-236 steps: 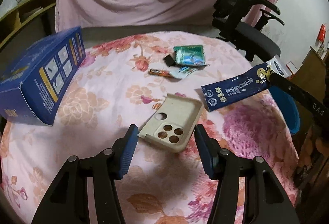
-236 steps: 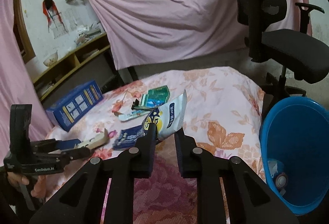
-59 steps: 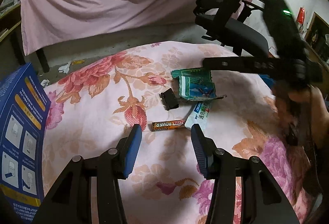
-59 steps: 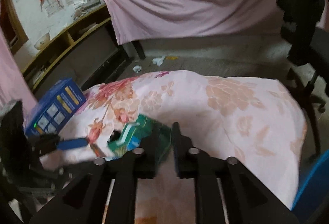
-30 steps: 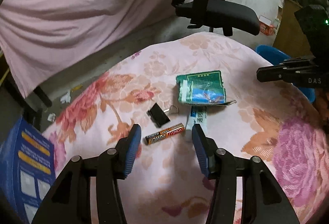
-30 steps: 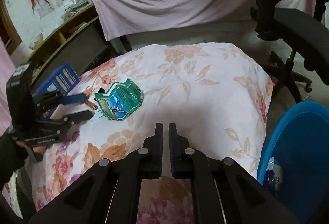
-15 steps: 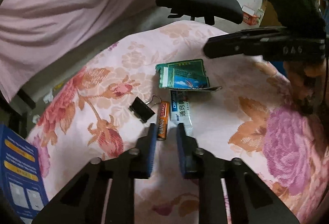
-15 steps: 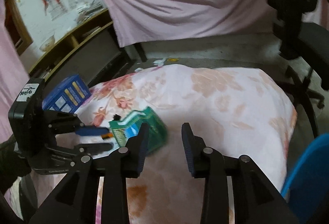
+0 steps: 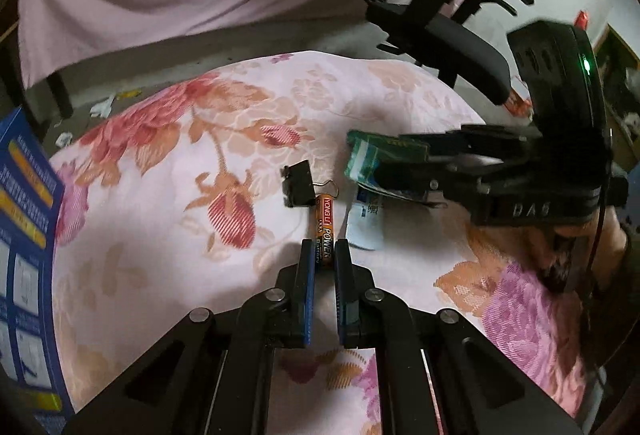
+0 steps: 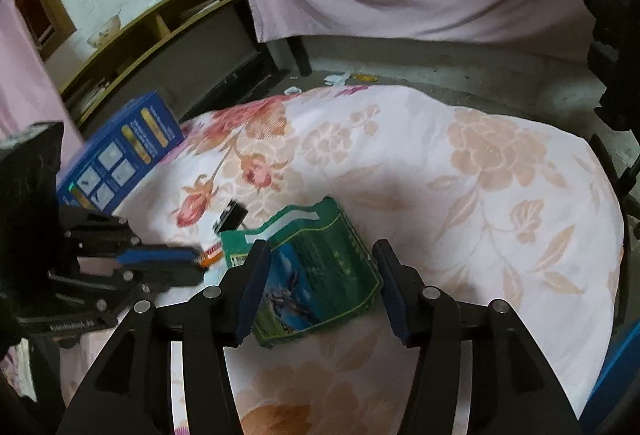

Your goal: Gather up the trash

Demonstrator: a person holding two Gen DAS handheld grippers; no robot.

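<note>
An orange and black battery [image 9: 325, 221] lies on the floral tablecloth [image 9: 168, 235], and my left gripper [image 9: 323, 245] is shut on its near end. A black binder clip [image 9: 298, 184] touches its far end, with a white and blue sachet [image 9: 366, 225] just to the right. A green packet [image 10: 320, 275] lies flat between the fingers of my right gripper [image 10: 320, 251]. Its jaws are opening and the pads stand clear of the packet. In the right wrist view my left gripper [image 10: 196, 265] shows at the left with the battery's orange tip [image 10: 212, 253].
A blue carton [image 10: 120, 155] stands at the table's left edge. A black office chair [image 9: 440, 7] is behind the table. A blue bin's rim [image 10: 624, 367] shows at the lower right, off the table. Pink drapes hang at the back.
My left gripper has shut on the battery, which now points away from me. My right gripper has opened and moved over the green packet, which now lies between its fingers.
</note>
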